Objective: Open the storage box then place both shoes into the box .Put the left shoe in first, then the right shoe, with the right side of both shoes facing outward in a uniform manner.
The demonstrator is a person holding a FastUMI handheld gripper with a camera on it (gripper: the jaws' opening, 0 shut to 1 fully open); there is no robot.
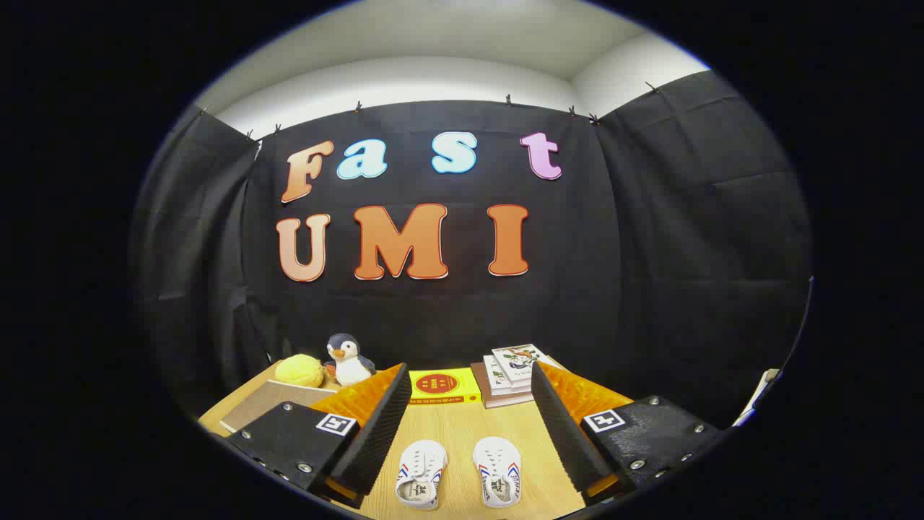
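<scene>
Two small white shoes with red and blue side stripes lie side by side on the wooden table, toes pointing away from me. The left one [421, 473] and the right one [497, 470] sit between my two fingers, below them. My gripper [469, 379] is open wide and holds nothing; it hovers above the table. One finger [375, 426] stands left of the shoes and the other to their right.
Beyond the fingers, a yellow book [442, 386] lies flat at the table's back. A stack of books [514, 372] sits to its right. A penguin plush [349, 359] and a yellow soft toy [299, 370] stand at the back left, near a brown notebook [263, 404].
</scene>
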